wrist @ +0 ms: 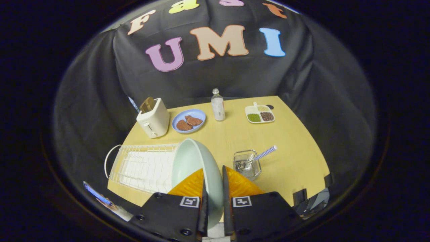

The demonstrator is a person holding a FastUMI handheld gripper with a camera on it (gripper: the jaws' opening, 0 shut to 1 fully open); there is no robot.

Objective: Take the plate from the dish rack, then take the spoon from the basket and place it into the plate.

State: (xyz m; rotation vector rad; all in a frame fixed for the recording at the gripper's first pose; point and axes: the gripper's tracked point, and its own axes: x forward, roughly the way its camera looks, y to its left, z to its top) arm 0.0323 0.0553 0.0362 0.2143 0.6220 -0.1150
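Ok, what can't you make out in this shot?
- Gripper view: the plate in the hand-held gripper hides the dish rack's near end.
- The spoon's bowl is lost inside the basket.
- The bottle label is too small to read.

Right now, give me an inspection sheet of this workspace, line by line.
Surface: wooden table, light yellow.
Job's things: pale green plate held on edge between the fingers, beside the white dish rack; spoon with striped handle standing in the clear basket.
Clutter: toaster, blue plate with cookies, bottle, divided tray of grains.
Claw: shut on the plate's rim.
Cables: nothing seen.
Surroundings: black cloth wall.
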